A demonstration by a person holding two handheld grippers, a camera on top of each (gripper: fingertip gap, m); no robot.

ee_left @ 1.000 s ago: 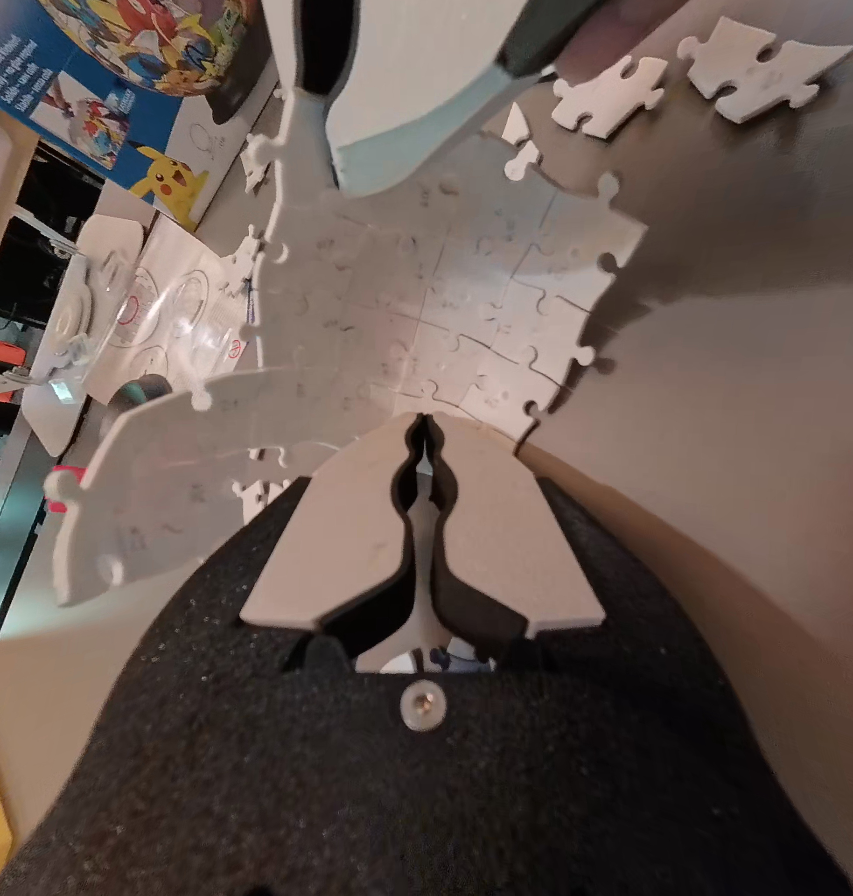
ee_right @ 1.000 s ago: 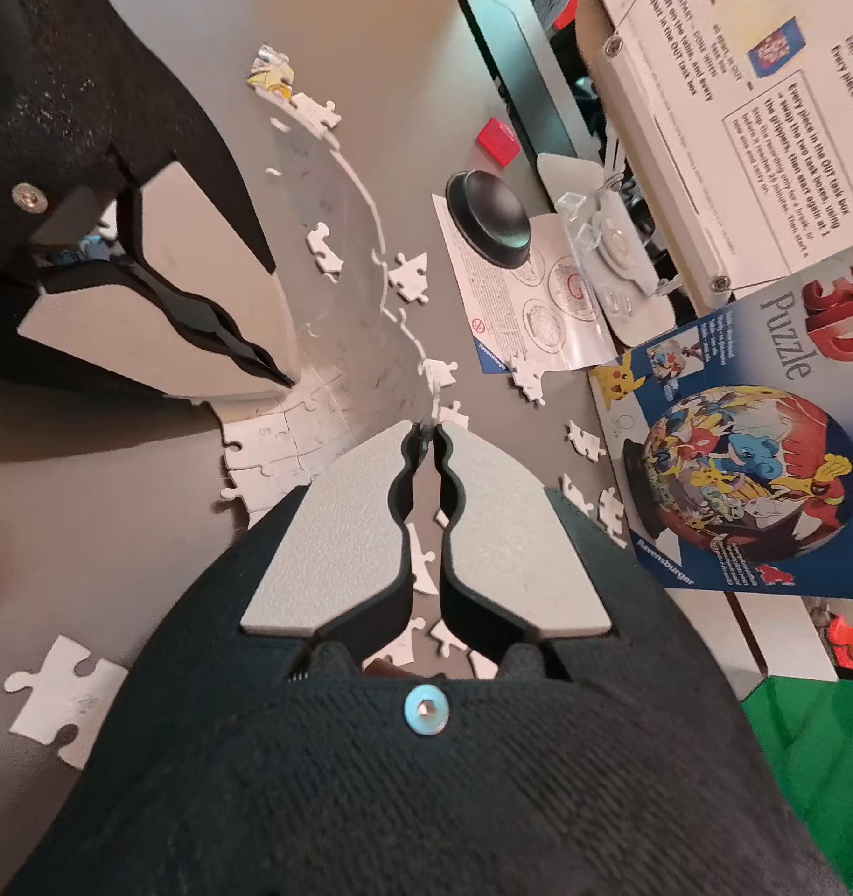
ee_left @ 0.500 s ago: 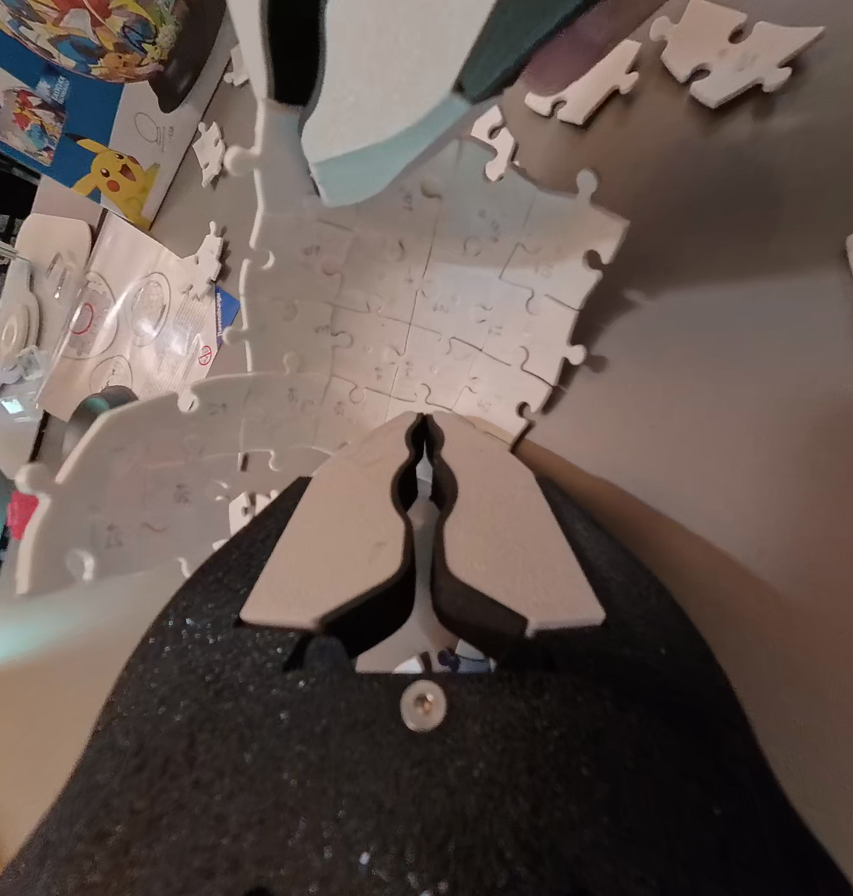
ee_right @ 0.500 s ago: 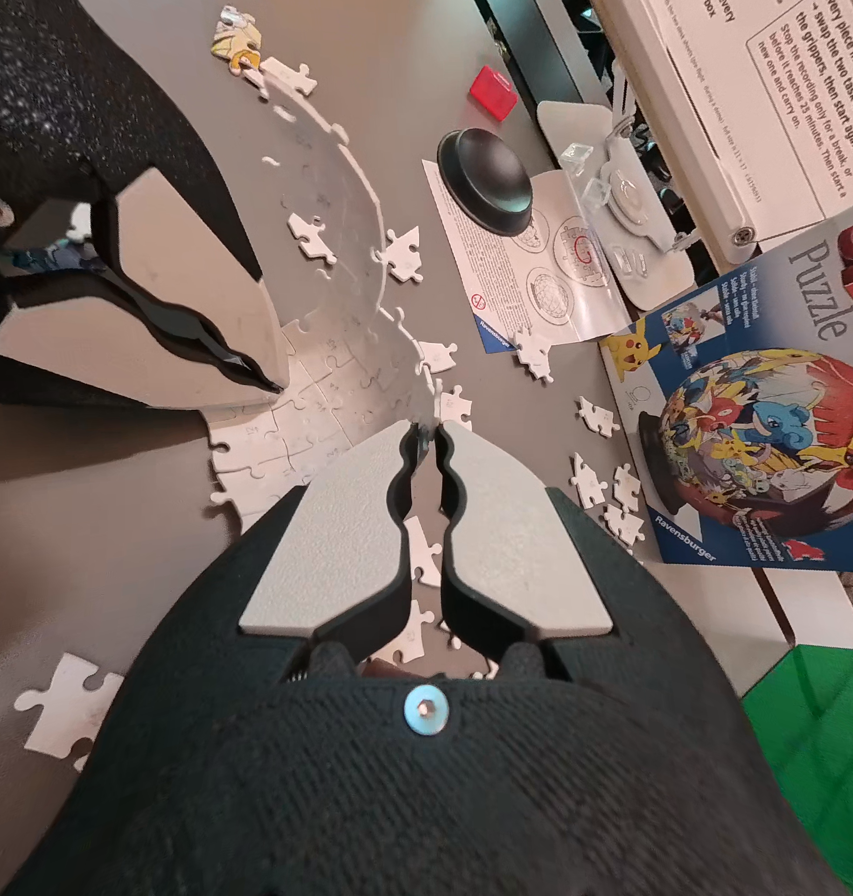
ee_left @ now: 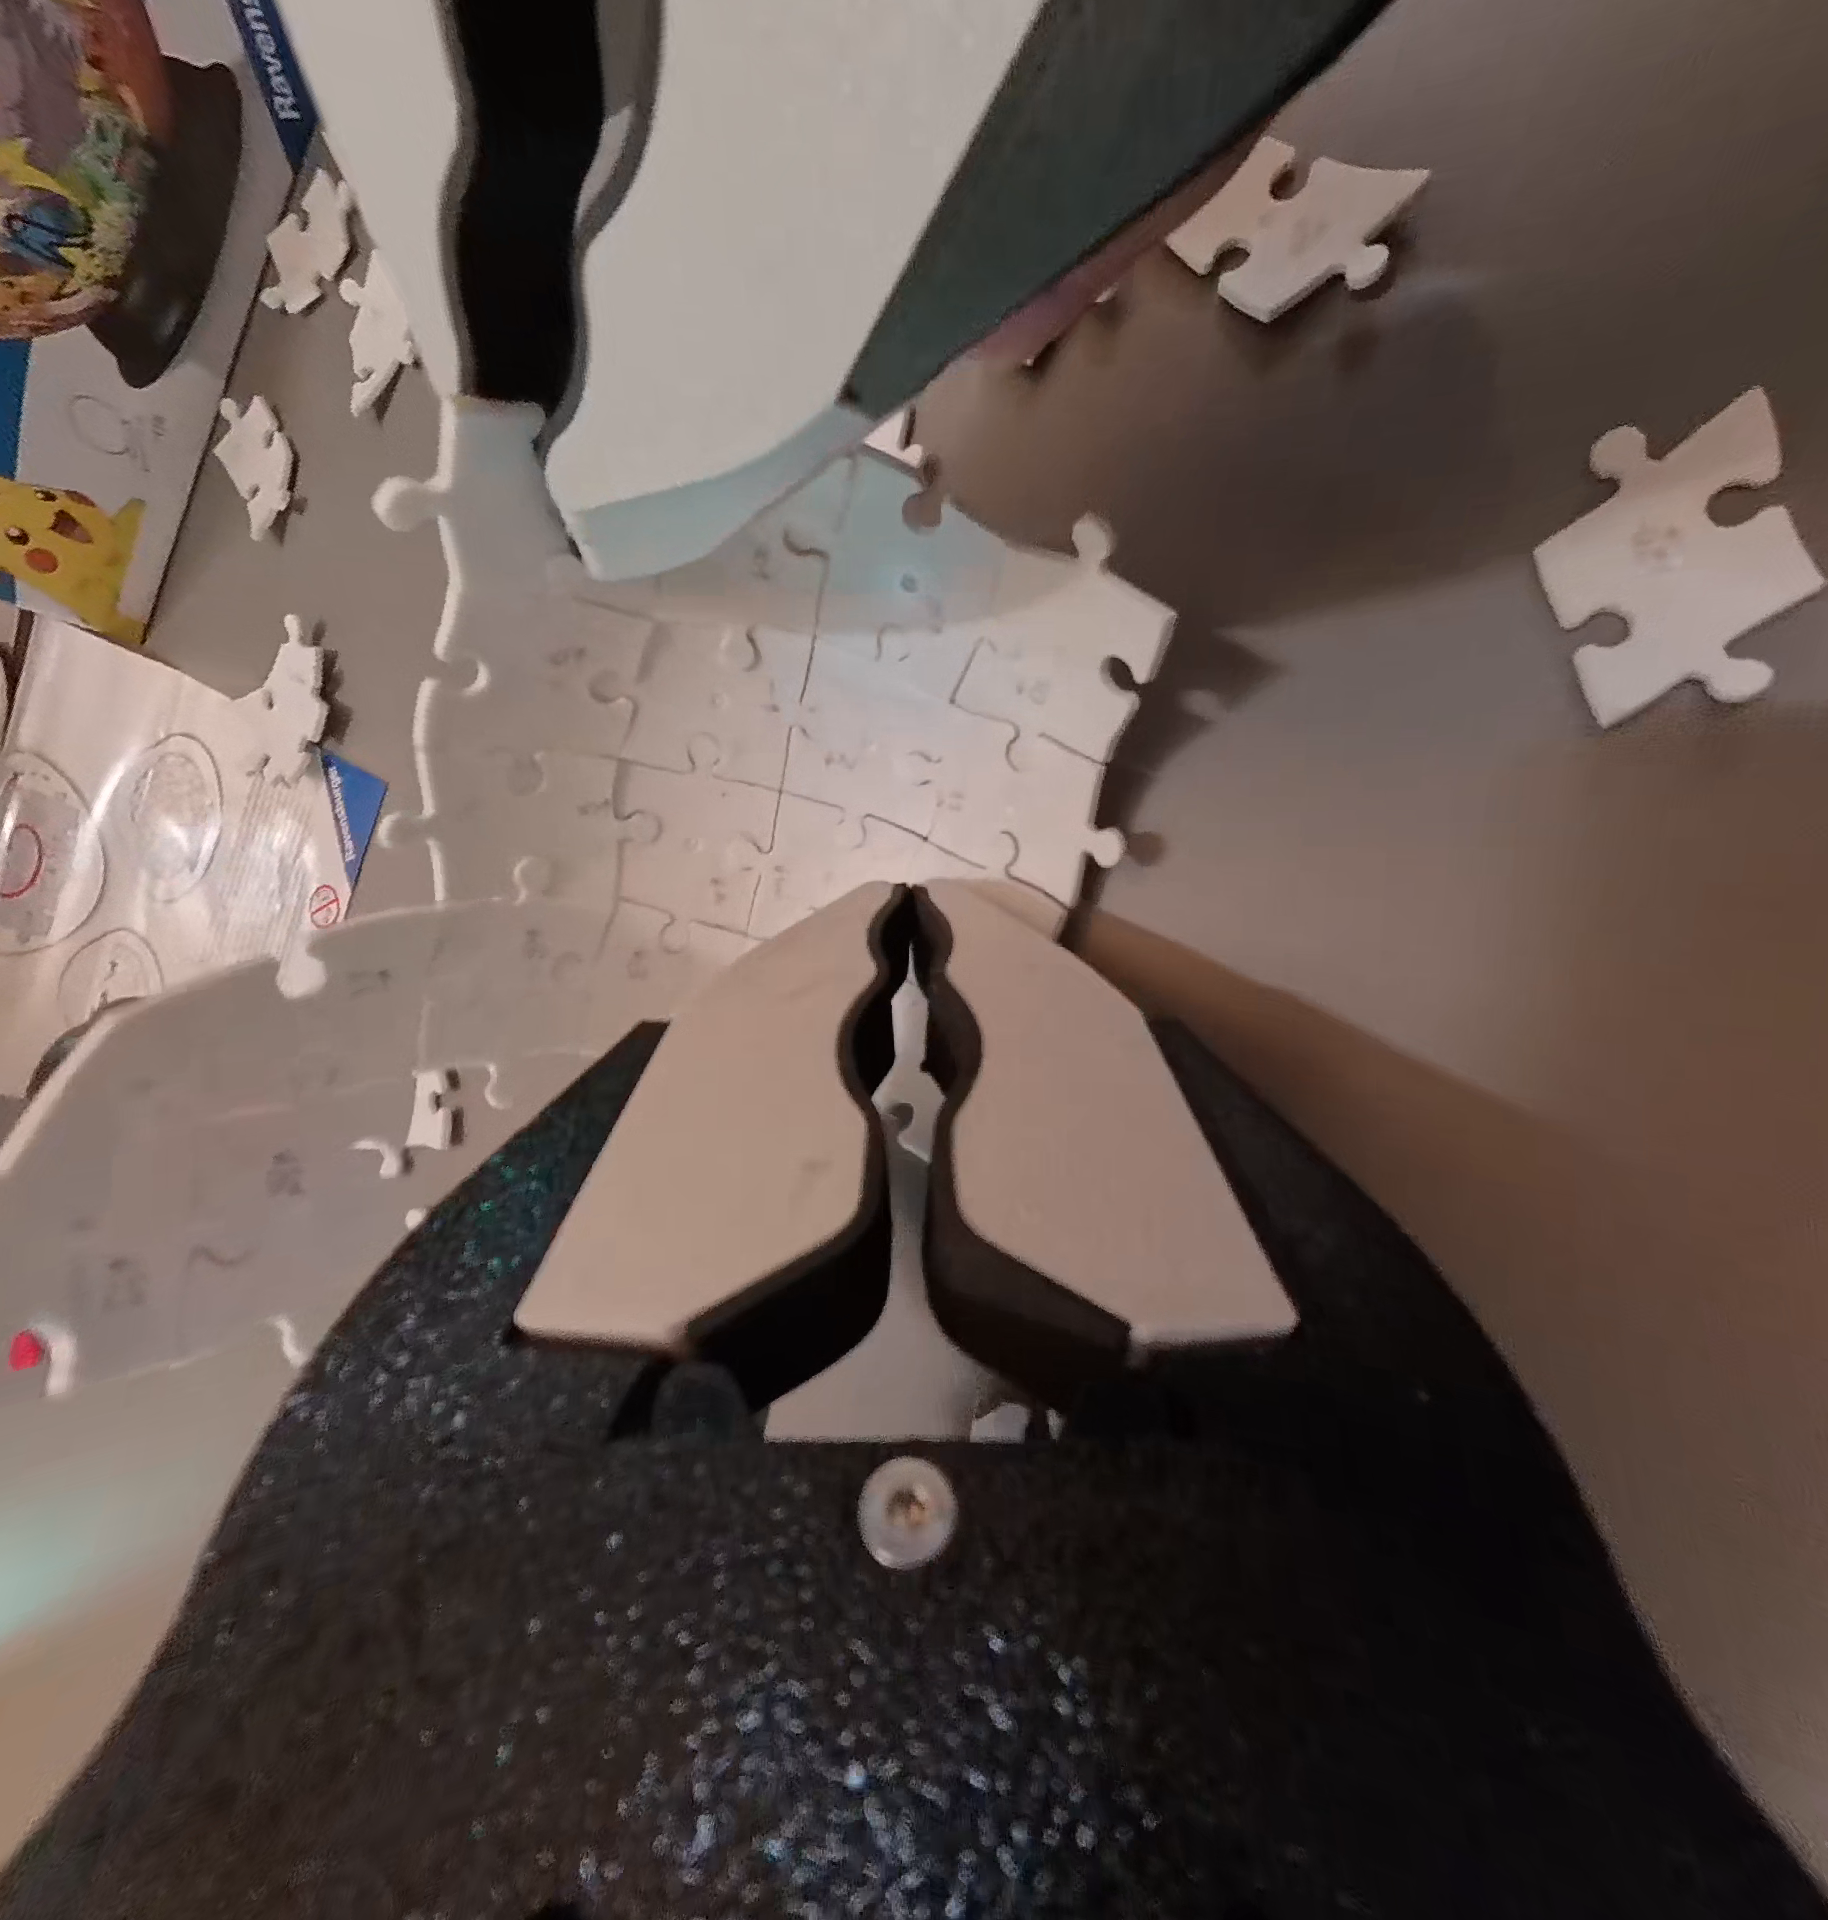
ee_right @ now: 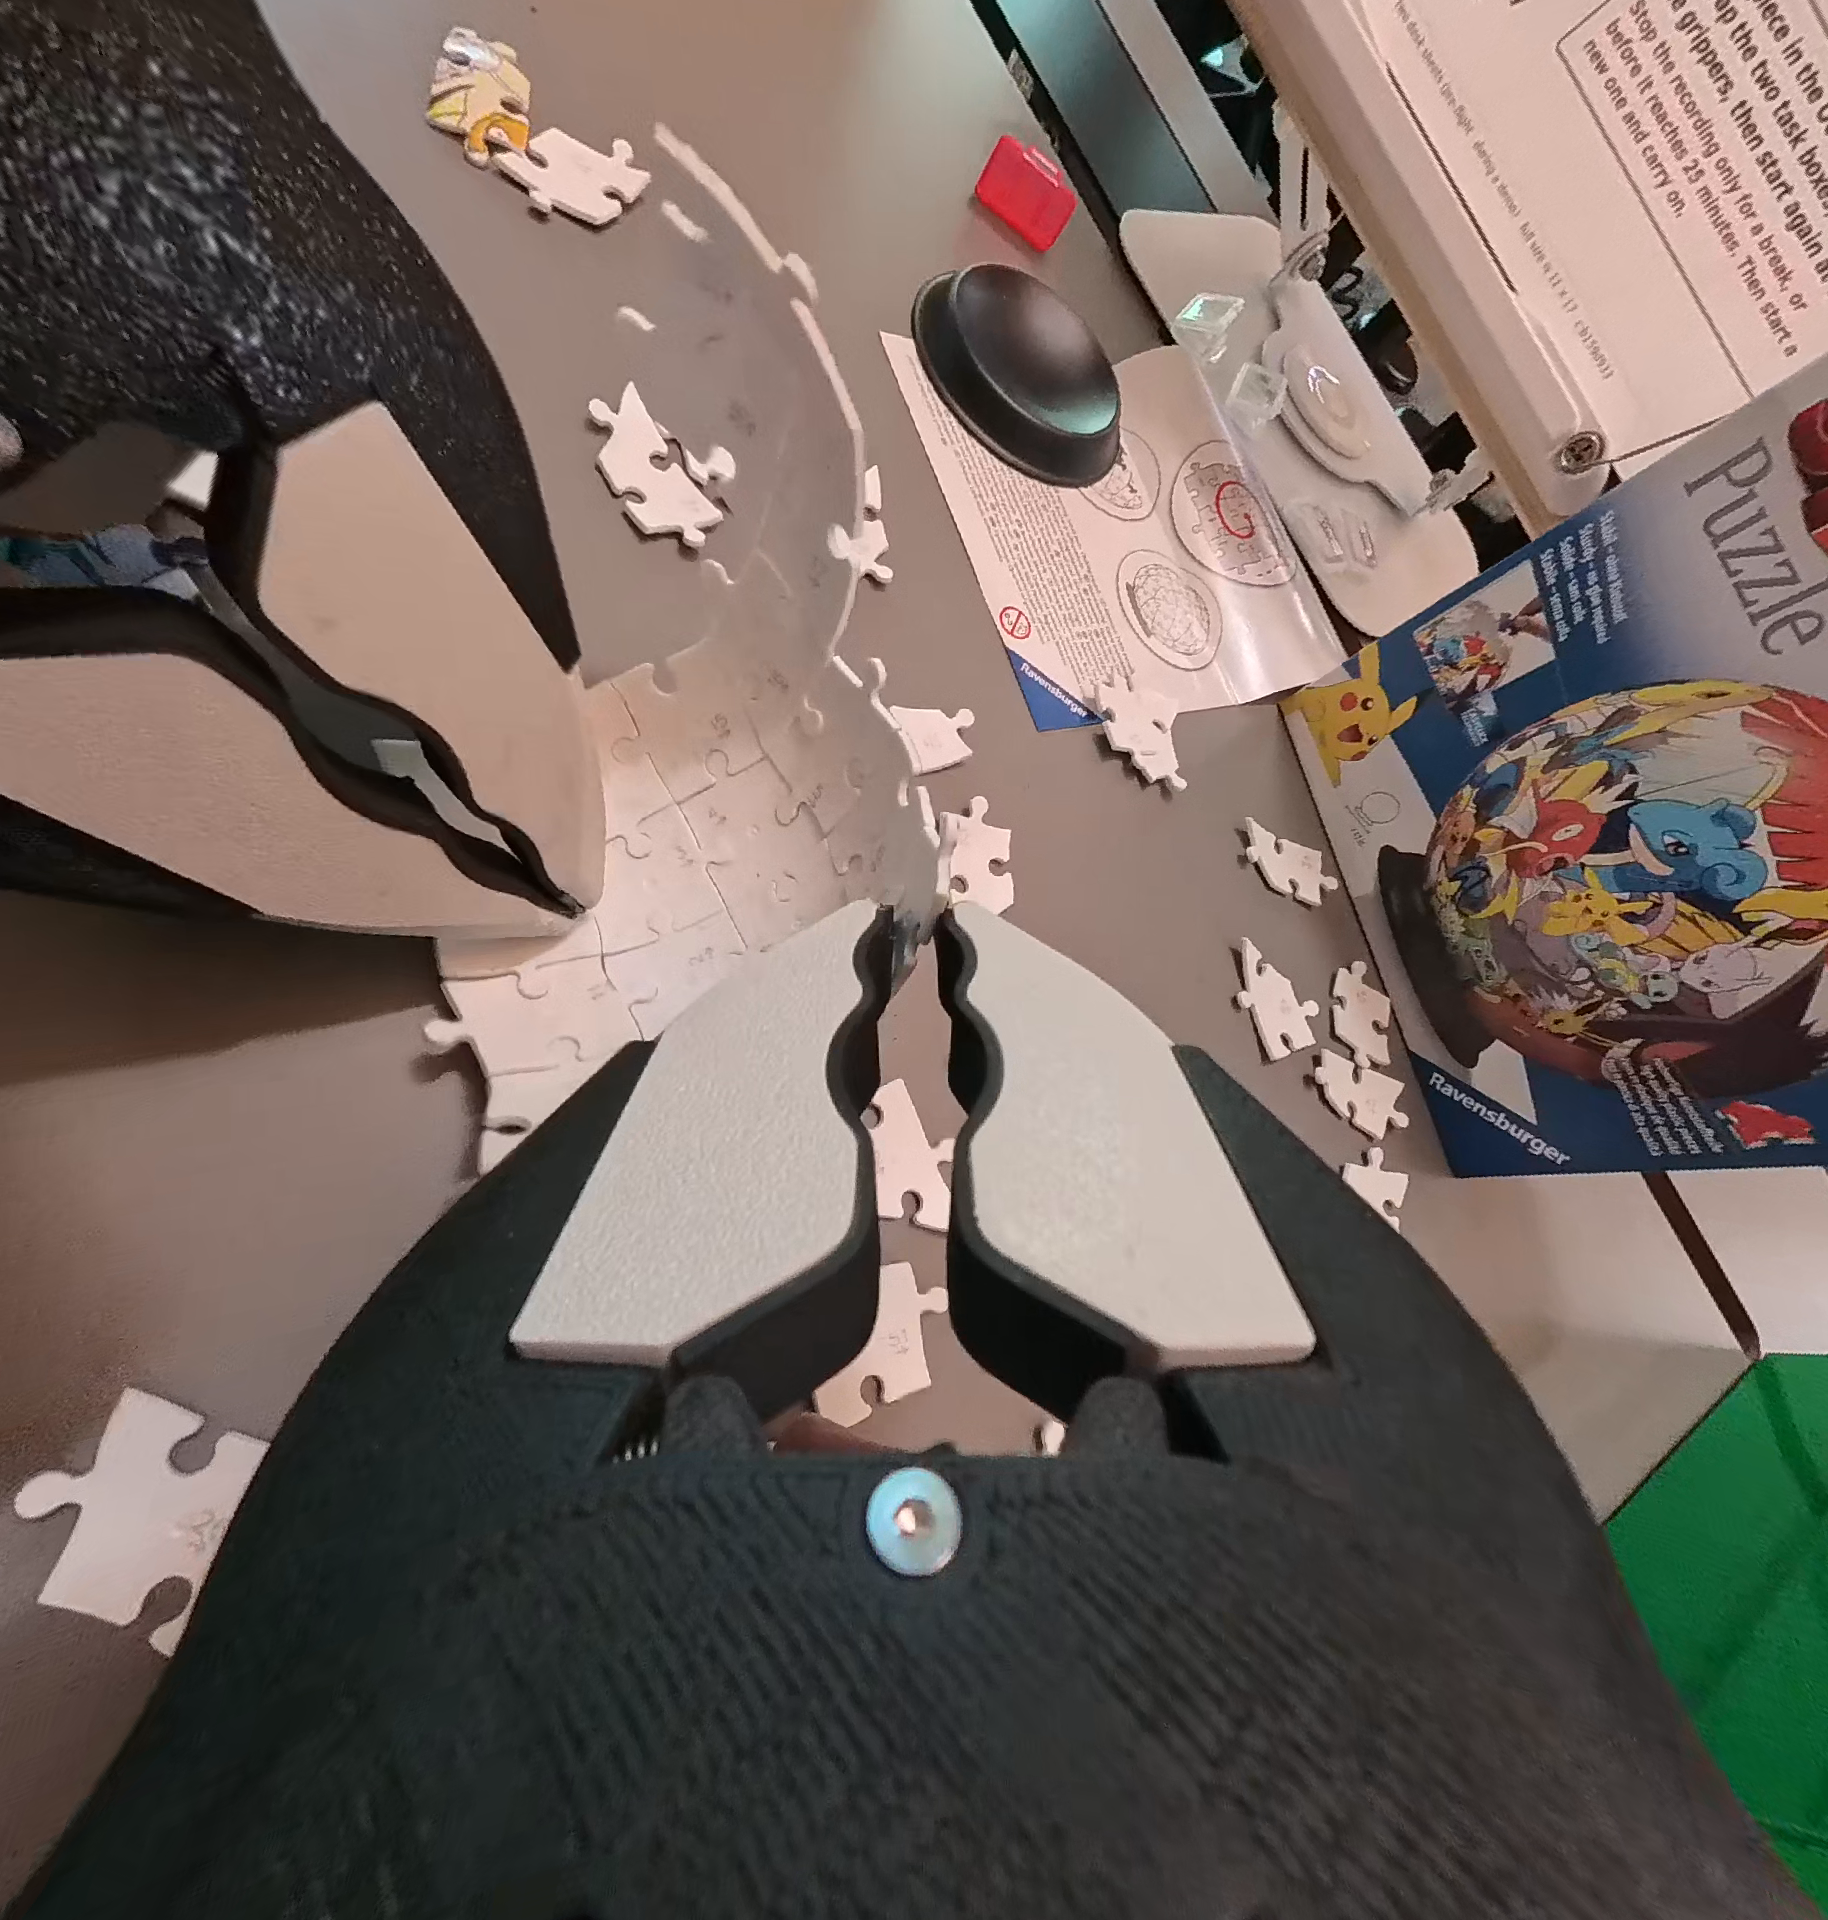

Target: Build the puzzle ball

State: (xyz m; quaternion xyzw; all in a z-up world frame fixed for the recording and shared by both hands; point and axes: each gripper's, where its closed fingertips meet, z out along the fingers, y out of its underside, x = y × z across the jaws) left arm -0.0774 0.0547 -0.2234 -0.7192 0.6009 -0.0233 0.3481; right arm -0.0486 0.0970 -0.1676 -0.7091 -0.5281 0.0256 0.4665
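both grippers' fingers [ee_left: 785,1122] pinched together

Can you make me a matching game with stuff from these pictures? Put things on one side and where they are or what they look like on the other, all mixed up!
Things:
1. curved puzzle section
2. black stand
3. red block
4. puzzle box

Places or looks:
A. lies flat at the table's right edge, with a colourful ball pictured on it
B. pinched at its edges by the left gripper and the right gripper
C. small, by itself near the far edge of the table
D. round and dark, sitting on the instruction sheet

Pairs: 1-B, 2-D, 3-C, 4-A
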